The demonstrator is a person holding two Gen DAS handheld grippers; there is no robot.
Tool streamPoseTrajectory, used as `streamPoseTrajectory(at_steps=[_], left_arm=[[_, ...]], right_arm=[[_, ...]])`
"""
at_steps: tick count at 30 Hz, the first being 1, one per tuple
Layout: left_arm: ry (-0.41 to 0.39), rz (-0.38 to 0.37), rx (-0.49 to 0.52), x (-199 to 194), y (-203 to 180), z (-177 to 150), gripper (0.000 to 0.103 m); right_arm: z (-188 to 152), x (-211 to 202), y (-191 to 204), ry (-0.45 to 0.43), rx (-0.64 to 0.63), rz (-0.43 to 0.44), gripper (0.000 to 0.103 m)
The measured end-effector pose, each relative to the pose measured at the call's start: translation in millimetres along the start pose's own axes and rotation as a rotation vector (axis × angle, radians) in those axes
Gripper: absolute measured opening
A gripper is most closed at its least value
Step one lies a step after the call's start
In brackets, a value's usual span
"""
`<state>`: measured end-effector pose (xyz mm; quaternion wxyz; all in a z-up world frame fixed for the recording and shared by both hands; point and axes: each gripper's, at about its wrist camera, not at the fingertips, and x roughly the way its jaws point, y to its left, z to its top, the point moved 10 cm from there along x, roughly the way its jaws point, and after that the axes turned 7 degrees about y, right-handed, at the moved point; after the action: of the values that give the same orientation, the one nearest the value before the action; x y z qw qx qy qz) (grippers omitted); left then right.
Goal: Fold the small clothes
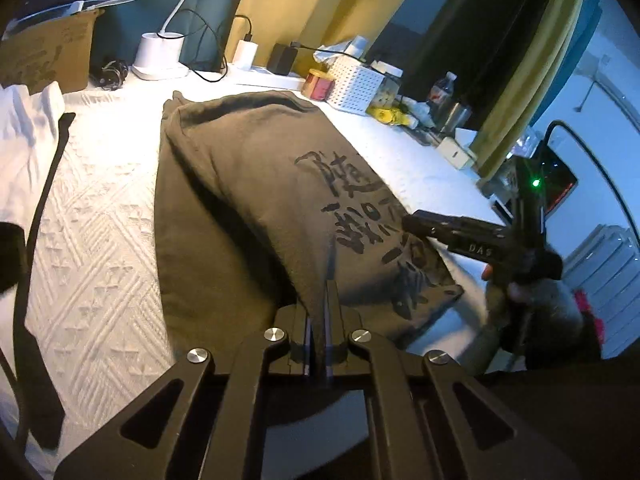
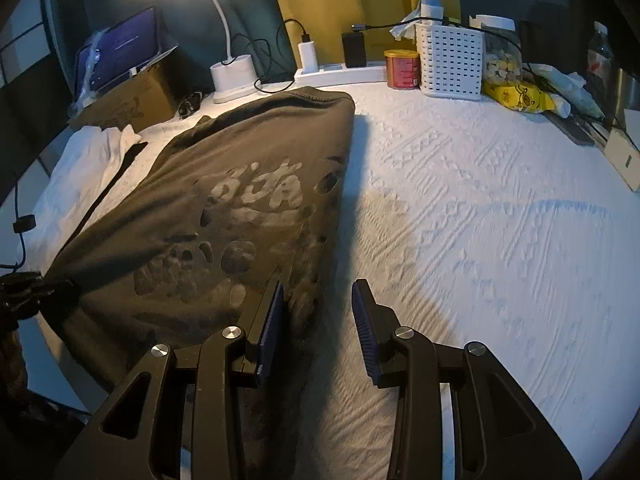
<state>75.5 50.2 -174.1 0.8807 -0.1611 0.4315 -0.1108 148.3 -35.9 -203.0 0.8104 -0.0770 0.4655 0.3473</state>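
shirt (image 1: 240,184) lengthwise, collar far, hem near.

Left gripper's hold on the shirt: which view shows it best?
Left wrist view: the left gripper is shut on a pinched ridge of the dark printed shirt. Right wrist view shows only a dark shape at the shirt's left corner.

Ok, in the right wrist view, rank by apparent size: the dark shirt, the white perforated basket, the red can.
1. Dark shirt, by far the largest; it also lies nearest the camera.
2. White perforated basket.
3. Red can, beside the basket at a similar distance, so clearly smaller.
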Motion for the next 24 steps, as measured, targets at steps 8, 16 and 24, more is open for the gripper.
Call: streamPoseTrajectory(at_steps=[8,16,24], left_arm=[[0.060,-0.017,-0.018,9,7,-18,0.002],[0.067,-0.016,-0.013,10,7,-25,0.002],[0.082,0.002,-0.018,13,8,-31,0.005]], right_arm=[[-31,-8,15,0.013,-0.009,0.030,0.038],[-55,-23,27,-0.004,-0.023,0.019,0.034],[-62,-29,30,0.016,-0.061,-0.022,0.009]])
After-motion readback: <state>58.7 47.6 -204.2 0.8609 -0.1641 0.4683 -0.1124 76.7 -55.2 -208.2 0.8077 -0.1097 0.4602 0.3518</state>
